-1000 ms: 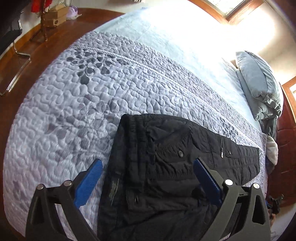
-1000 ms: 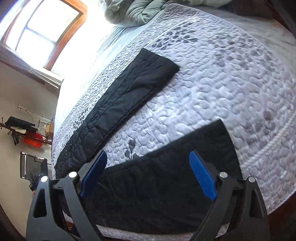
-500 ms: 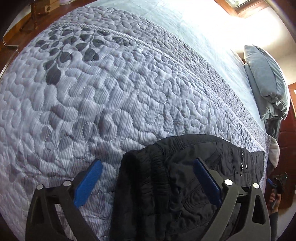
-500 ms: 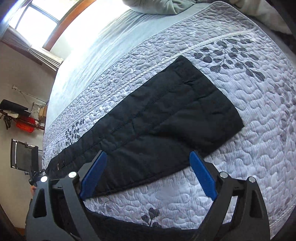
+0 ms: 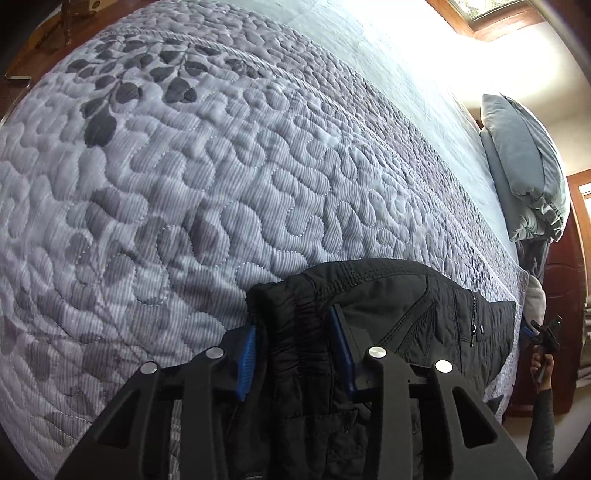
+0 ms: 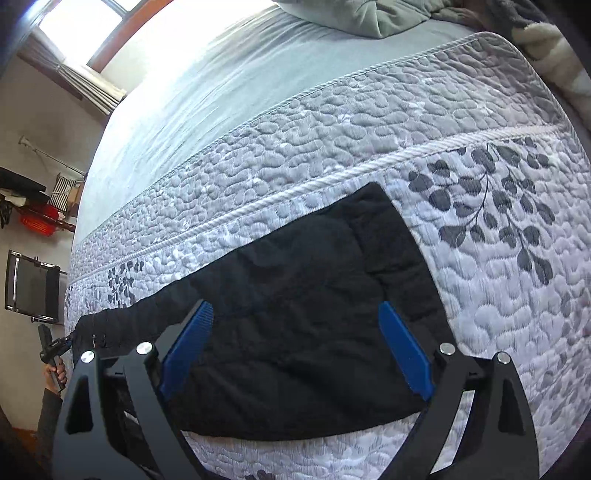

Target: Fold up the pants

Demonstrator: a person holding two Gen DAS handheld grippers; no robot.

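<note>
Matt black cloth pants (image 5: 399, 306); quilted, seemingly cotton bedspread (image 5: 192, 177).

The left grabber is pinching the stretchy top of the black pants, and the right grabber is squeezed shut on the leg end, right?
Not quite. The right gripper is open, its blue fingers spread wide over the leg end of the black pants, as the right wrist view shows. The left gripper is indeed closing on the waistband.

One pair black pants (image 5: 391, 317) lying along near edge of bed. One quilted grey bedspread (image 5: 184, 184) with leaf print covering bed. Two grippers showing: left gripper (image 5: 295, 354) closing, waistband between pads; right gripper (image 6: 295, 350) hanging wide over leg end. One grey pillow (image 5: 524, 173) sitting at headboard end. One window (image 6: 74, 22) letting light in.
</note>
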